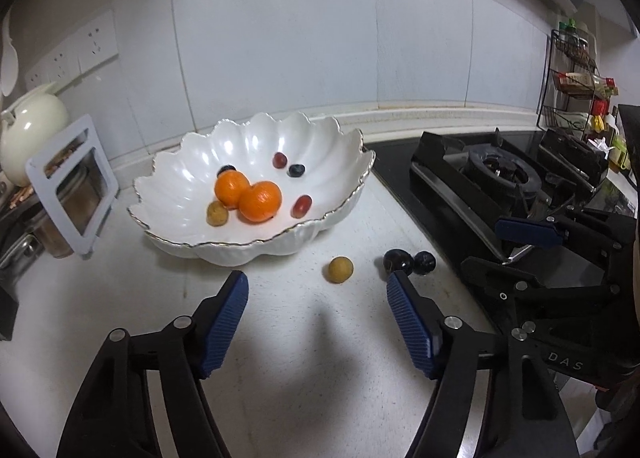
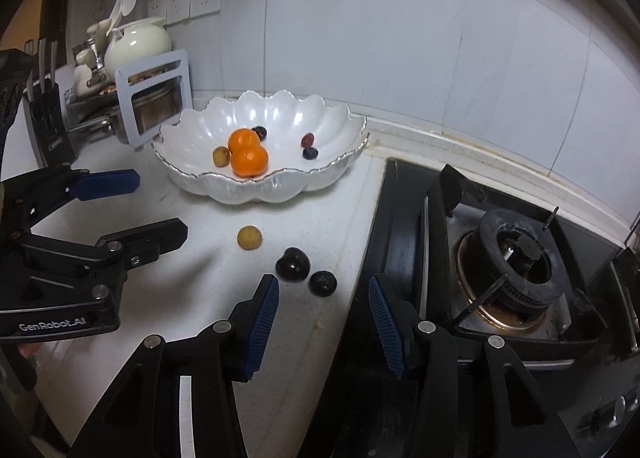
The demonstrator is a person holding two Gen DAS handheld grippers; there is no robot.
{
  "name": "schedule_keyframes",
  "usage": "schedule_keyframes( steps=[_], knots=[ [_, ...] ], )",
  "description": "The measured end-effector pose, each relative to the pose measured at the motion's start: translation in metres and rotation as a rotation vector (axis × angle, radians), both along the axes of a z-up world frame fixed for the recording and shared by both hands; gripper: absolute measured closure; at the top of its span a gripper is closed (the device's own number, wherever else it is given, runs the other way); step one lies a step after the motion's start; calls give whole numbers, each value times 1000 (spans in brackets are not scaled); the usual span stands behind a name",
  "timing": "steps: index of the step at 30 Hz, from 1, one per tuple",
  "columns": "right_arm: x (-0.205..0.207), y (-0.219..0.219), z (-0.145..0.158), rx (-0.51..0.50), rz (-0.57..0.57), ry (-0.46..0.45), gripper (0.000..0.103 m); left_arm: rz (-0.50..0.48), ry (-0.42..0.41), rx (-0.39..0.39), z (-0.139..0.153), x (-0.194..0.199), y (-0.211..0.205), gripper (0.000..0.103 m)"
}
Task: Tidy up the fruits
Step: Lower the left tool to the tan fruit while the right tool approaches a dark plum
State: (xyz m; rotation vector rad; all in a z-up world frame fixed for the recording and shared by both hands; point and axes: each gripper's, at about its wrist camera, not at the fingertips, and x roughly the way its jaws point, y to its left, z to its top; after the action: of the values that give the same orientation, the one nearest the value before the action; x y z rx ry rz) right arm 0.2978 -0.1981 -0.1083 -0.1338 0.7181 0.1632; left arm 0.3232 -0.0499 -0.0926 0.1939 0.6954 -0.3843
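three fruits (image 2: pixel 250 237) lie loose beside the bowl (image 2: pixel 256 186), both grippers empty.

Both wrist views tilt down close over the tabletop (image 1: pixel 304 338), left beside right, sharing the scalloped bowl (image 1: pixel 192 194) and stove (image 2: pixel 516 258).

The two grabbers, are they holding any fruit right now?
No, neither holds anything. The left gripper and right gripper both have open, empty jaws above the counter. The tan fruit and two dark fruits lie loose there.
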Motion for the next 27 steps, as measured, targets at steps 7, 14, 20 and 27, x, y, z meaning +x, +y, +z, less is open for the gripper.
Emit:
schedule_keyframes(
  steps=[7,14,20,27],
  knots=[
    [16,-4,-13,9,10,38,63,-30,38,7,-16,15,-9,39],
    [32,-8,-25,21,26,84,70,-40,74,12,-31,32,-18,47],
    [40,-8,-32,25,44,112,72,-47,82,9,-36,41,-23,51],
    [47,-9,-40,45,65,153,72,-52,106,1,-43,49,-30,56]
  ],
)
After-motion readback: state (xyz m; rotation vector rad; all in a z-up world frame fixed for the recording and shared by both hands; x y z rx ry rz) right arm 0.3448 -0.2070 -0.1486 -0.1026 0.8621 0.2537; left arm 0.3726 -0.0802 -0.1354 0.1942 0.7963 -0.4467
